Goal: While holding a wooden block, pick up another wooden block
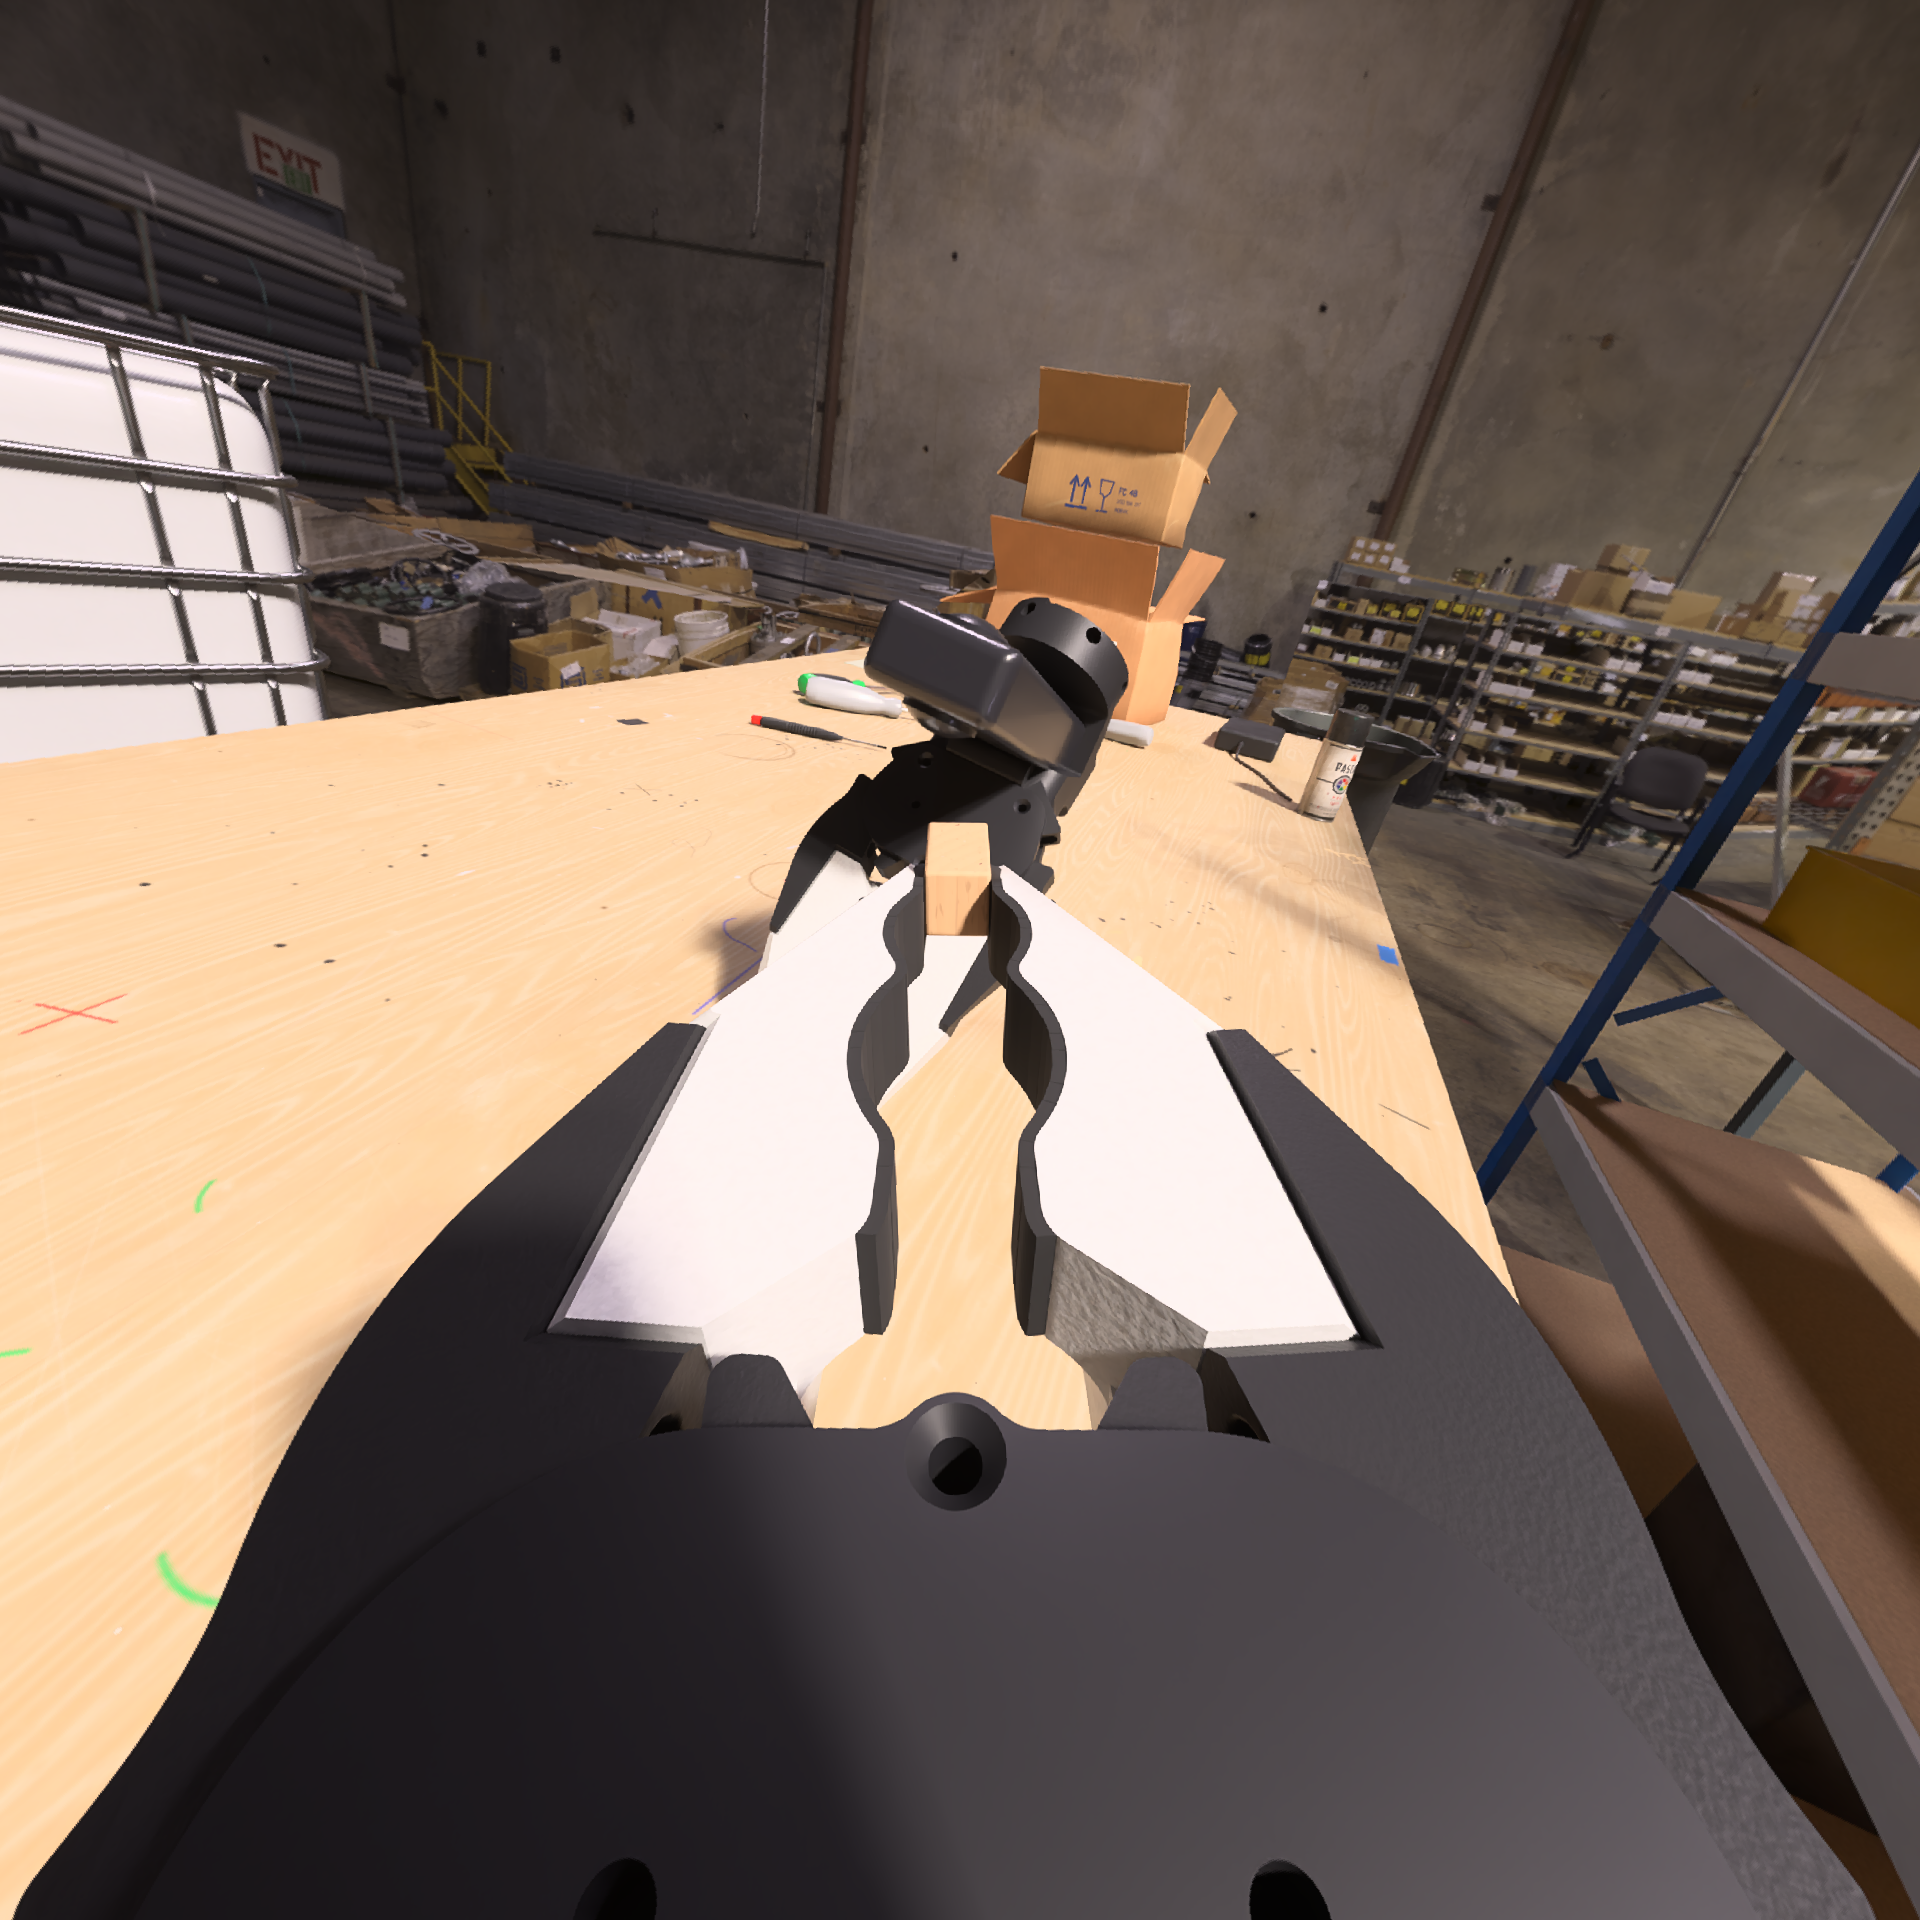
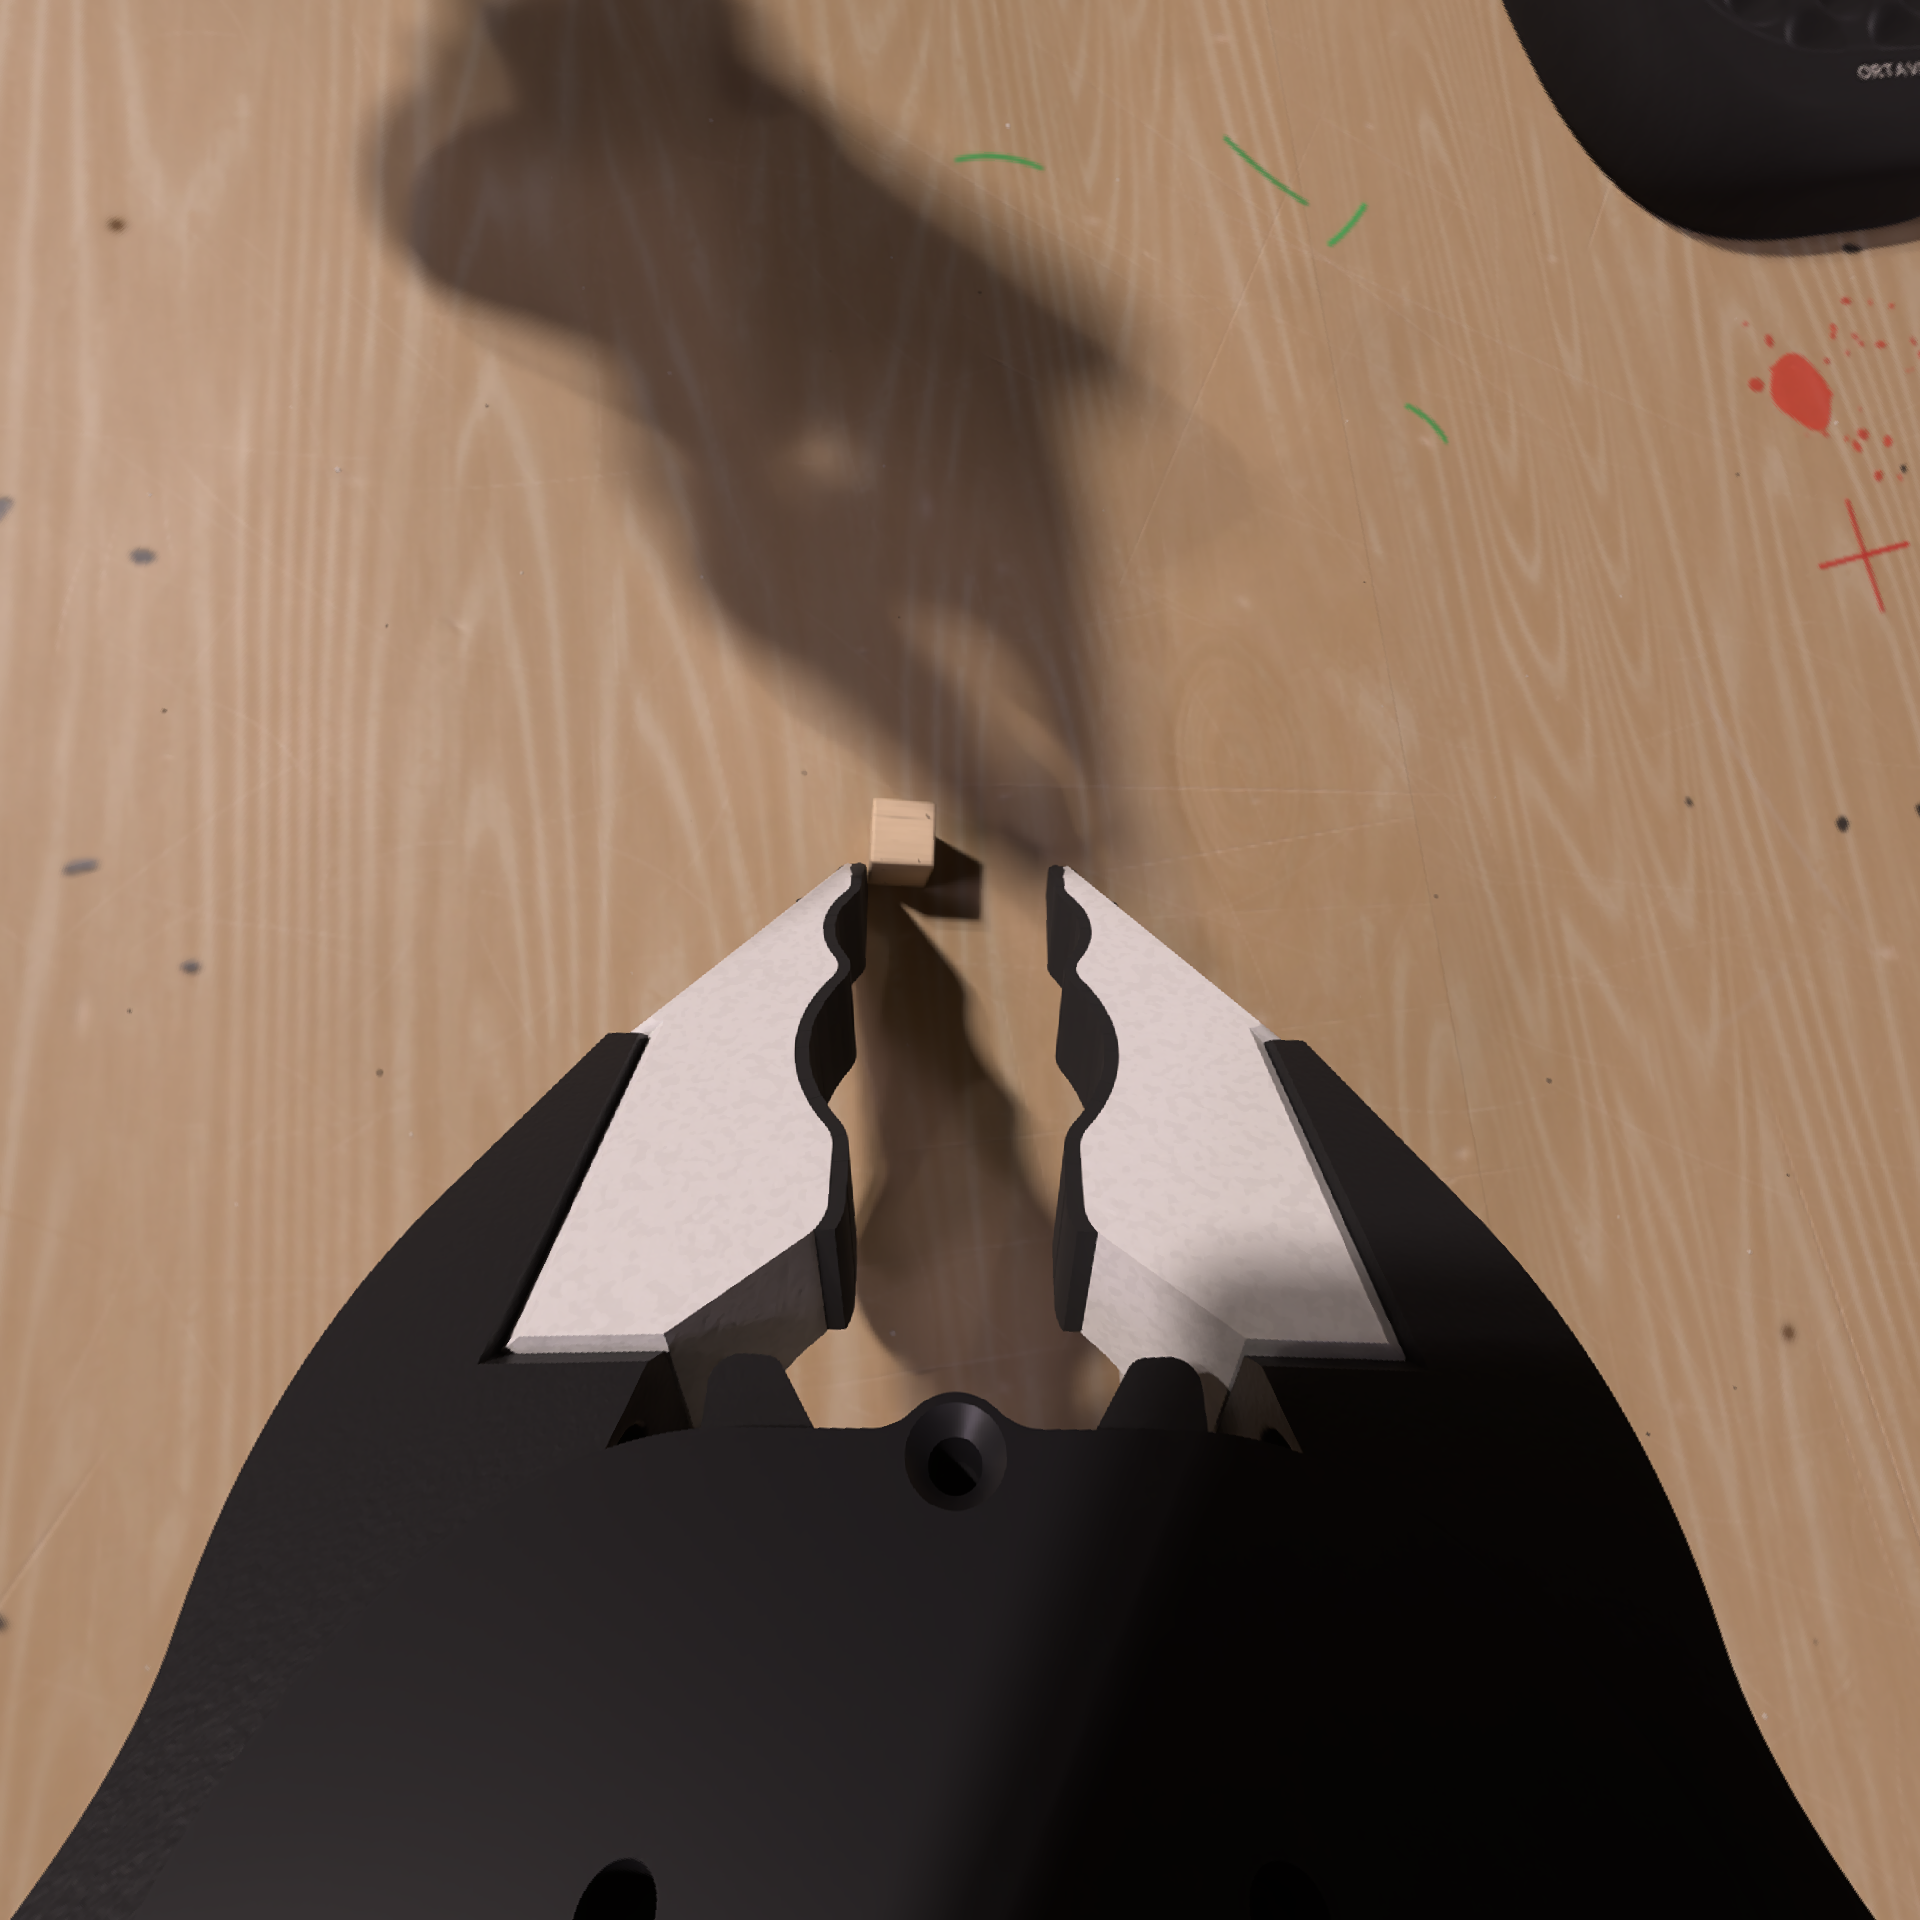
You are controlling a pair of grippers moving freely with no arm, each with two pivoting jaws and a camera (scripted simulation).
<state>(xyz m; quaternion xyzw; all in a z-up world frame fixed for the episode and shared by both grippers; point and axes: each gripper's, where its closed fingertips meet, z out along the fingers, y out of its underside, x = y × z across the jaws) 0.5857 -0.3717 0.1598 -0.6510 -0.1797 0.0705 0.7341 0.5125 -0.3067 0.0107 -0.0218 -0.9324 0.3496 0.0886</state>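
While the second wooden block (image 2: 902, 858) lies on the table (image 2: 312, 727) beyond and left of centre of the right gripper (image 2: 956, 883), jaws wide | shift left, descend, straddle it, then close | left gripper (image 1: 958, 896): narrow, clamped on first wooden block (image 1: 957, 879) | keep that clamp steady, well clear.

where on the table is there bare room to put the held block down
Widest free patch: the bare table to the view's left of the left gripper and its held block, out to the red cross. Crowded: the far end, with cardboard boxes, spray can and screwdriver. Avoid the second block beneath the right gripper.
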